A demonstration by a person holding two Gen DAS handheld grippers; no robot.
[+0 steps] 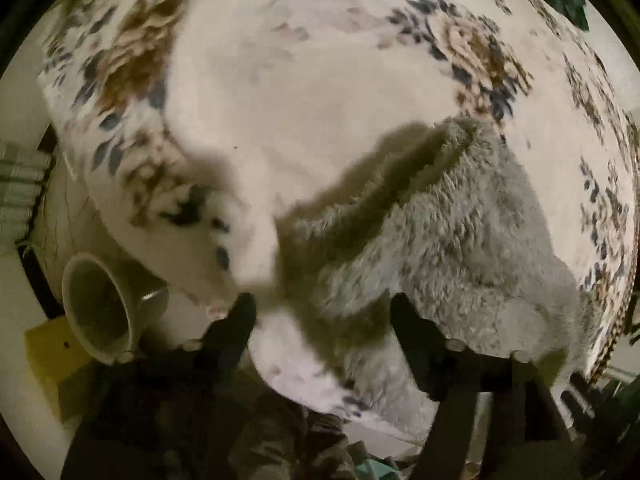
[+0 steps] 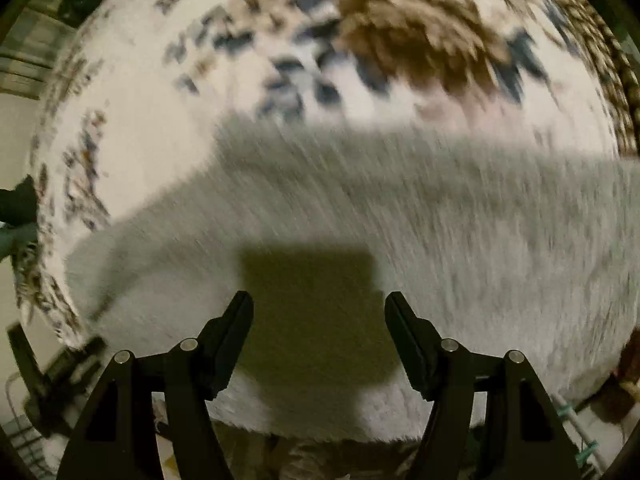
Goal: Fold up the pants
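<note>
The pants [image 1: 460,240] are a grey, fluffy fleece with a long, rough pile. Under them lies a matt cloth [image 1: 300,92] with a printed flower pattern. The tongs [image 2: 319,316] are matt black plastic with small shiny metal pins. The pot [image 1: 100,308] looks smooth.

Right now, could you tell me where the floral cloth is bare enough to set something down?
Bare floral cloth lies beyond the grey fleece pants, between its brown flower prints. The near right side is crowded: the pants cover it. A bucket stands off the near-left edge.
</note>
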